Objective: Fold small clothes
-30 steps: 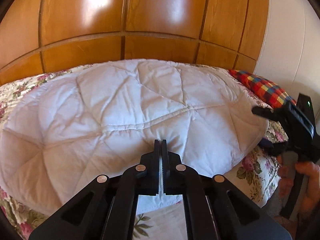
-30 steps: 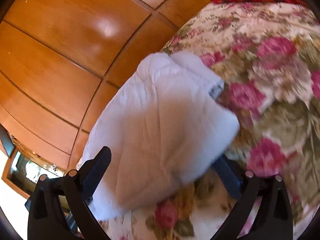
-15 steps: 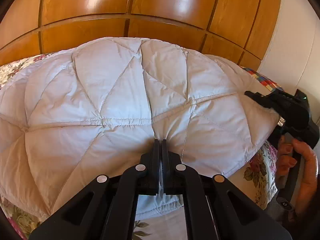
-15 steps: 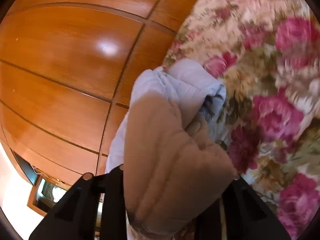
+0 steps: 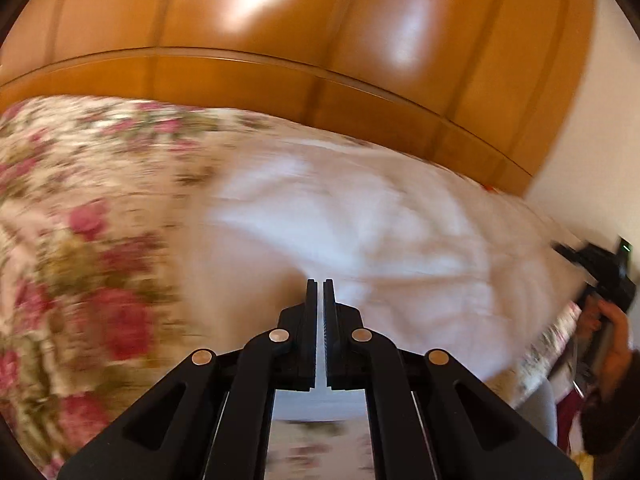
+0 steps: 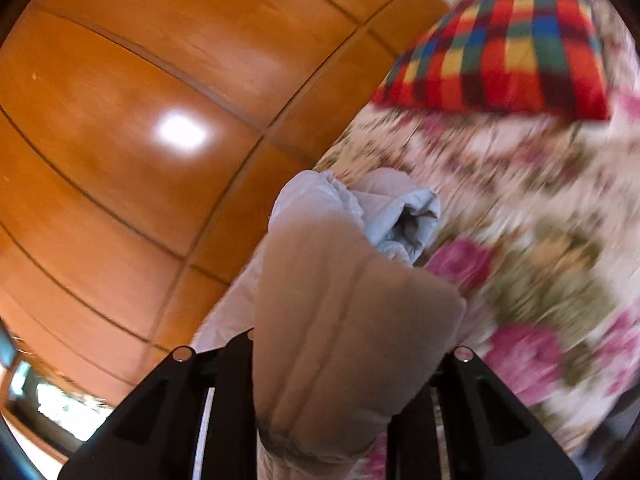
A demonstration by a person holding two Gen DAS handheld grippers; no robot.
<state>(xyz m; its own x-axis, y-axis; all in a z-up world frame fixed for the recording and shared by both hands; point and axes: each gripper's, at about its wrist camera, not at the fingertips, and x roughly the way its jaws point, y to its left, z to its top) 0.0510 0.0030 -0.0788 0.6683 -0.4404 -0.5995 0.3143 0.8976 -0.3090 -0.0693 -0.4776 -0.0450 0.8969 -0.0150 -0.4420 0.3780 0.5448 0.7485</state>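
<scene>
The white quilted garment lies spread across the floral bedspread toward its right edge, one edge pinched in the clenched left gripper and a bunched corner gripped by the right gripper. If the 2 grippers move unevenly, the puffy fabric could slip free or fold crooked (my guess). Motion blur smears both views, and cloth hides the right fingertips
</scene>
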